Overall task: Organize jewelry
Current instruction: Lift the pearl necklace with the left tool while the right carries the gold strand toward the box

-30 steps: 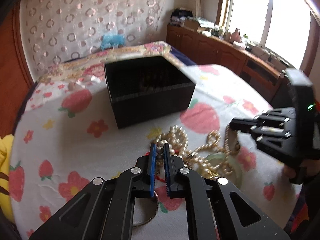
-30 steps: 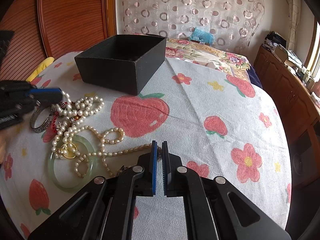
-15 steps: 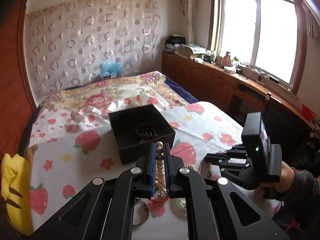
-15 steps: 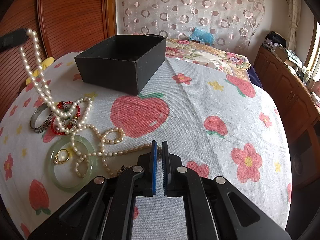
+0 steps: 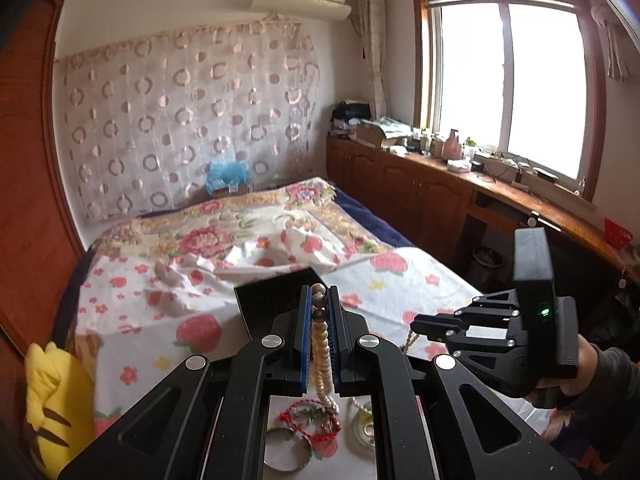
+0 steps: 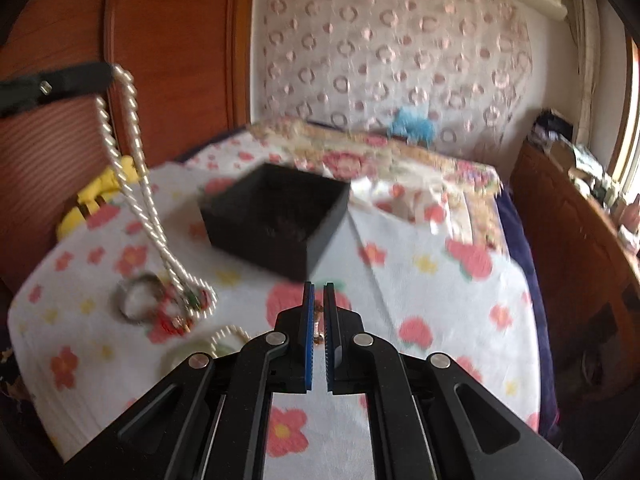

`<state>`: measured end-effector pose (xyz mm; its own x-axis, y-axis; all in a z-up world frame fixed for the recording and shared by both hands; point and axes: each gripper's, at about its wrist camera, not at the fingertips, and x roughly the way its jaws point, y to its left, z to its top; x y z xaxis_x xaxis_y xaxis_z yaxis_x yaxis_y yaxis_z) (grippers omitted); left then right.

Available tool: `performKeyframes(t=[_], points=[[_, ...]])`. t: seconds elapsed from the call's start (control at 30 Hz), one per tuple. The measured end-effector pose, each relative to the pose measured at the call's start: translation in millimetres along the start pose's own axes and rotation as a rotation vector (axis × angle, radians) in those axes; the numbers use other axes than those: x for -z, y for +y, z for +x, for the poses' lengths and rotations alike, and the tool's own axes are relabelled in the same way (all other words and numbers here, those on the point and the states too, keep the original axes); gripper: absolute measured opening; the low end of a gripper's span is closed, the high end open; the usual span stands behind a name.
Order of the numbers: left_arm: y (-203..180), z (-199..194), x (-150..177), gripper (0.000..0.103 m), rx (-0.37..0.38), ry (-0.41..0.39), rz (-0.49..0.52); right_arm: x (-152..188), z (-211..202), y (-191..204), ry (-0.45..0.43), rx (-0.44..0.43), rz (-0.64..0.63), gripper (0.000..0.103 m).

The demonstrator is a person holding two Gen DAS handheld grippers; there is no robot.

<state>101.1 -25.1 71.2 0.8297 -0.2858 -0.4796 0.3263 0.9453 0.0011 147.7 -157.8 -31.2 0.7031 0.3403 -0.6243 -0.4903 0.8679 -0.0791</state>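
My left gripper [image 5: 319, 296] is shut on a pearl necklace [image 5: 320, 344] and holds it up in the air. Seen from the right wrist, the left gripper [image 6: 108, 74] is at the upper left, and the necklace [image 6: 136, 184] hangs down to the jewelry pile. The open black box [image 6: 276, 220] sits on the floral cloth, partly hidden behind the left gripper's fingers [image 5: 306, 320]. My right gripper [image 6: 318, 292] is shut. In the left wrist view a thin pearl strand [image 5: 408, 340] dangles from the right gripper [image 5: 416, 326].
A silver bangle [image 6: 138, 300], a red cord bracelet [image 5: 308, 420] and a green jade bangle [image 6: 188, 354] lie on the cloth. A yellow plush toy [image 5: 52, 400] sits at the left edge. A bed lies beyond, with wooden cabinets [image 5: 420, 184] under the window.
Both grippers have risen. The left one has lifted the pearl necklace off the cloth, so it now hangs long. The right one has come up off the cloth with a strand end.
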Motion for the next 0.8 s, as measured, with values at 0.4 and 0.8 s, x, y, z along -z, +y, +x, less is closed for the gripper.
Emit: performKeyframes(t=[0.4, 0.8], points=[[13, -7, -34, 0.007, -0.017, -0.053, -0.010, -67, -37, 7, -0.131, 0.014, -0.058, 0.005], [21, -1, -66, 0.007, -0.077, -0.105, -0.007, -112, -45, -7, -0.199, 0.030, -0.057, 0.005]])
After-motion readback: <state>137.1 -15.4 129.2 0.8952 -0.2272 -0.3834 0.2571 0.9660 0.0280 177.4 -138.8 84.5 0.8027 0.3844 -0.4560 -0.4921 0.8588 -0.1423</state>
